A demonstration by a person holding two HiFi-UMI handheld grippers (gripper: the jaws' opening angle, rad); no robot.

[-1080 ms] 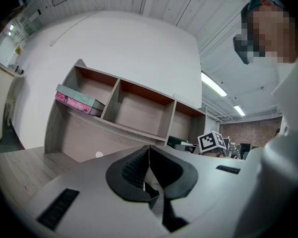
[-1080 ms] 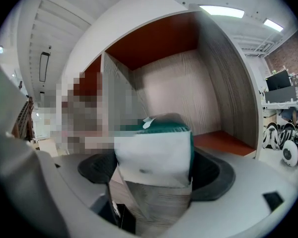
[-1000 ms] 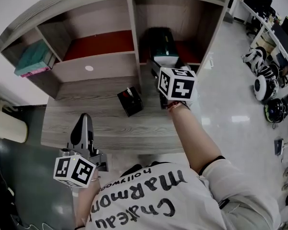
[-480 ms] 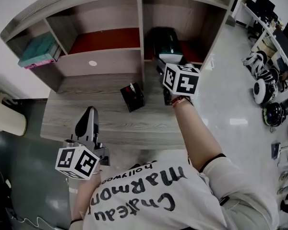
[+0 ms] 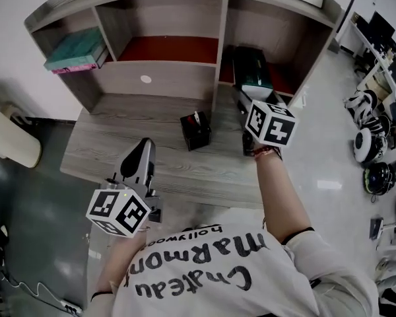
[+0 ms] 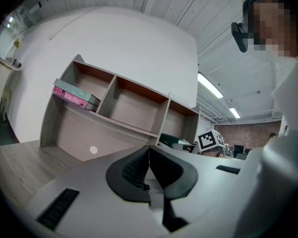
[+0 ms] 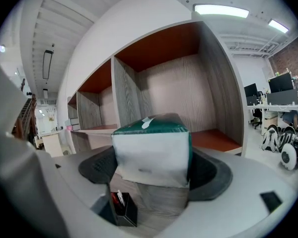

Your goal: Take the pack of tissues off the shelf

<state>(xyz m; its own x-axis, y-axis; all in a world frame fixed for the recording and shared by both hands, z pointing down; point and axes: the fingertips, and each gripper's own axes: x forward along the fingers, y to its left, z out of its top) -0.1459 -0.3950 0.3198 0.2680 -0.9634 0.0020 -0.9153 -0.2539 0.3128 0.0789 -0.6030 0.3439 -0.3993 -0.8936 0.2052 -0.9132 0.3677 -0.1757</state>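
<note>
The pack of tissues (image 5: 252,68), dark green with a white end (image 7: 151,148), sits between the jaws of my right gripper (image 5: 245,98) at the mouth of the shelf's right compartment. Both pads press on its sides, so the right gripper (image 7: 151,167) is shut on it. The right gripper view shows the pack raised, with desk wood visible under it. My left gripper (image 5: 140,167) hangs over the desk's near edge, away from the pack. Its jaws (image 6: 149,155) meet with nothing between them.
The grey wooden shelf (image 5: 165,78) stands at the back of the desk (image 5: 119,144), with red-backed compartments. Teal and pink books (image 5: 76,50) lie in its top left compartment. A small black box (image 5: 195,131) of pens stands mid-desk, left of my right gripper.
The head view has swung, so the shelf sits further right. My right gripper has drawn back a little toward me with the pack. The left gripper has risen slightly.
</note>
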